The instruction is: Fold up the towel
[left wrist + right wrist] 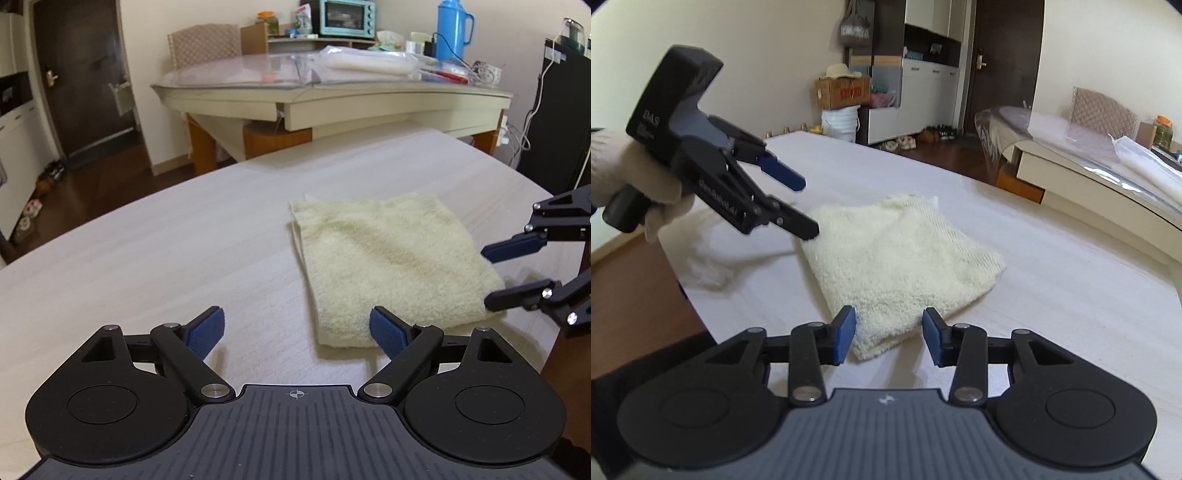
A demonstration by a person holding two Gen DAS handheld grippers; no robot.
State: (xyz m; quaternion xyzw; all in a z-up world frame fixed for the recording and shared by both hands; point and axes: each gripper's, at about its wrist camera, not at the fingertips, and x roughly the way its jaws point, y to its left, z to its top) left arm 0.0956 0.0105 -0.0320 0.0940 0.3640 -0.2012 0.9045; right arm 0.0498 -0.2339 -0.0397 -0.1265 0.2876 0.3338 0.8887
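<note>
We work on a broad pale desk (147,258), cleared wide around the job so cloth can be laid out and turned without catching on anything. Behind it stands a second, cluttered table (332,99) that plays no part here.

The towel (388,266) lies flat on the desk a little right of its middle, already doubled into a thick, roughly square pad with stacked layers showing along its left edge; we judge the folding well along, perhaps finished bar a last tidy or one more fold. It rests on its own, with nothing pinching it.

Our left tool (297,332) hovers low at the towel's near corner, its fingers spread wide with bare desk between them; one blue pad (388,334) sits just beside the near hem, placed for a fresh bite or simply let go. From the right wrist view we see it held by a gloved hand (631,184).

Our right tool (889,336) sits at the opposite corner, fingers partly apart and straddling the towel's edge without pressing on it, so each hand governs one corner.
</note>
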